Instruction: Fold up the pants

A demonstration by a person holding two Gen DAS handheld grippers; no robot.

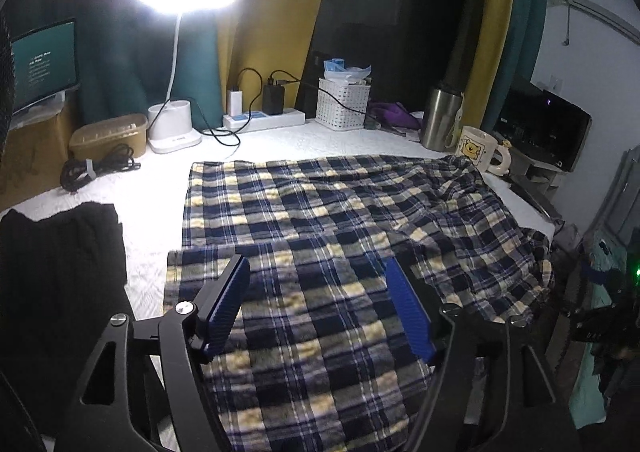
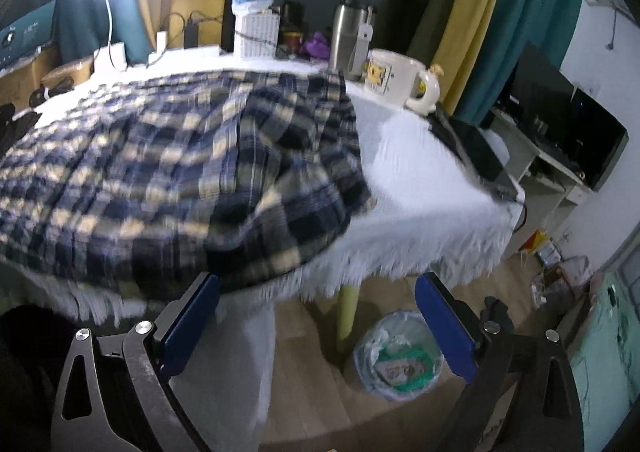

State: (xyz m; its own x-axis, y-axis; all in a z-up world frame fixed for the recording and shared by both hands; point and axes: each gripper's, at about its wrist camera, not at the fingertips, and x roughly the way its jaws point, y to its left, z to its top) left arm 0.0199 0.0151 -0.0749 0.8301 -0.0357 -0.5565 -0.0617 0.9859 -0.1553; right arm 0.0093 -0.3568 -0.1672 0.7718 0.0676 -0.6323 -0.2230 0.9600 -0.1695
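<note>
Pants: plaid pants in navy, cream and grey lie spread over most of the white-covered table, one layer folded over another toward the near edge; the bunched right end reaches the table's near right edge.
Left gripper: the left gripper hovers over the near part of the pants, jaws apart — blue pads clear of the cloth, nothing clamped.
Right gripper: the right gripper sits off the table's near right edge, jaws spread wide with only floor and a lined waste bin seen between them.
Black garment: a dark garment lies at the near left edge, just beside the pants.
Far edge: lit desk lamp, power strip, white basket, steel tumbler.
Far right corner: a bear-print mug — touching or just beside the pants' far end.
</note>
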